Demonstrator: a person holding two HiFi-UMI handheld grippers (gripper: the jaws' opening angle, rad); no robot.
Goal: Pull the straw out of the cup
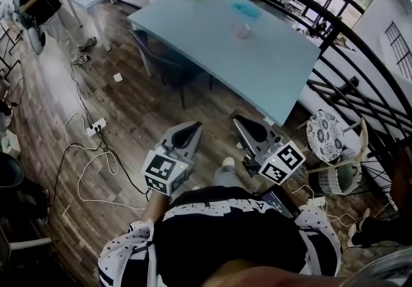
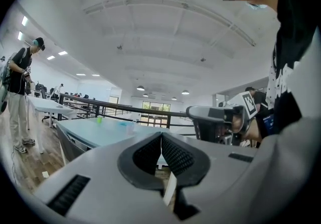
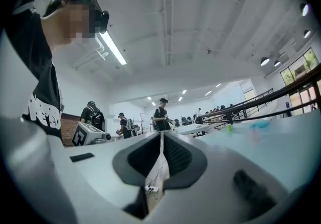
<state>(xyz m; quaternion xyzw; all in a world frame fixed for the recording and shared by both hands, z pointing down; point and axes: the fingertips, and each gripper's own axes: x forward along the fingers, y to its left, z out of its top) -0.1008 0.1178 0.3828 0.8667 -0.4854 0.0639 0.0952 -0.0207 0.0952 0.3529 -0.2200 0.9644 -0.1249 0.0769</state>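
cup point(image 1: 243, 31) sits well off on the table point(image 1: 283, 67); not started. left gripper point(image 1: 192, 127), right gripper point(image 1: 241, 122) both closed, empty. we step in next.

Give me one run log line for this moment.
stage: not begun | left gripper: shut, empty | right gripper: shut, empty | both: held short of table | clear cup: on table, untouched | straw: not discernible

Table point(image 1: 257, 54): pale teal. Floor point(image 1: 129, 105): brown wood grain. Railing point(image 1: 335, 27): black. Chair cushion point(image 1: 325, 134): white, dark floral print. Left gripper point(image 1: 195, 127), right gripper point(image 1: 238, 123): grey; cubes carry black-and-white square markers.
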